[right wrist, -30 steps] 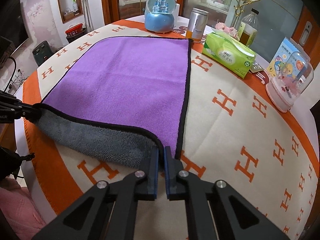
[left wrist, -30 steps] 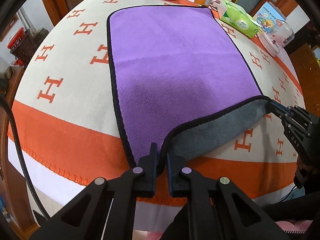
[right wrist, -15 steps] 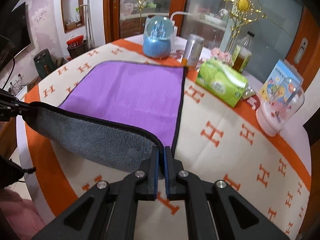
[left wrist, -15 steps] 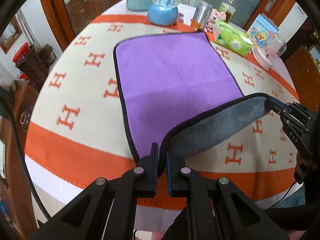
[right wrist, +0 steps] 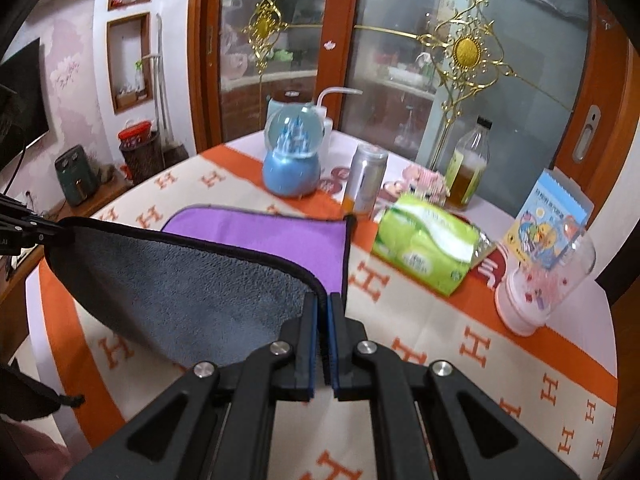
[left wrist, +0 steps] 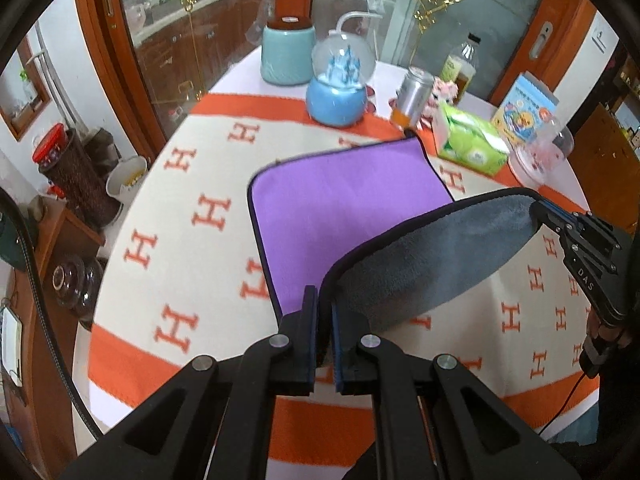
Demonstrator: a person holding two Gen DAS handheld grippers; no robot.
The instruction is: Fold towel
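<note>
**Towel held lifted by two near corners**

Left wrist view: the left gripper [left wrist: 325, 320] is seen clamped on the near left corner of the towel [left wrist: 344, 196], its jaws pressed together with the black-bound hem pinched between them. The purple face of the towel is laid flat on the tablecloth [left wrist: 192, 216], which is patterned with orange "H" letters and an orange border. The near part is raised off the cloth, so that the grey underside is shown. At the right edge the right gripper [left wrist: 538, 210] is seen closed on the other near corner, and the letters "DAS" are printed on its black body. It is angled inward toward the towel from the right. Beyond the towel's far edge a snow globe [left wrist: 340, 88], a metal can [left wrist: 412, 94] and a green tissue pack [left wrist: 472, 140] are stood on the table; their labels cannot be read.

Right wrist view: the right gripper [right wrist: 323, 312] is shown shut on the towel [right wrist: 256, 236] corner, the hem being caught between its blue pads. The grey underside is stretched leftward to the left gripper [right wrist: 52, 232], which is seen at the left edge holding the opposite corner. The far part of the towel is left lying flat, its far right corner near the can [right wrist: 366, 178]. Print on the tissue pack [right wrist: 428, 254] and on a colourful box [right wrist: 548, 220] is too blurred to be read.
</note>
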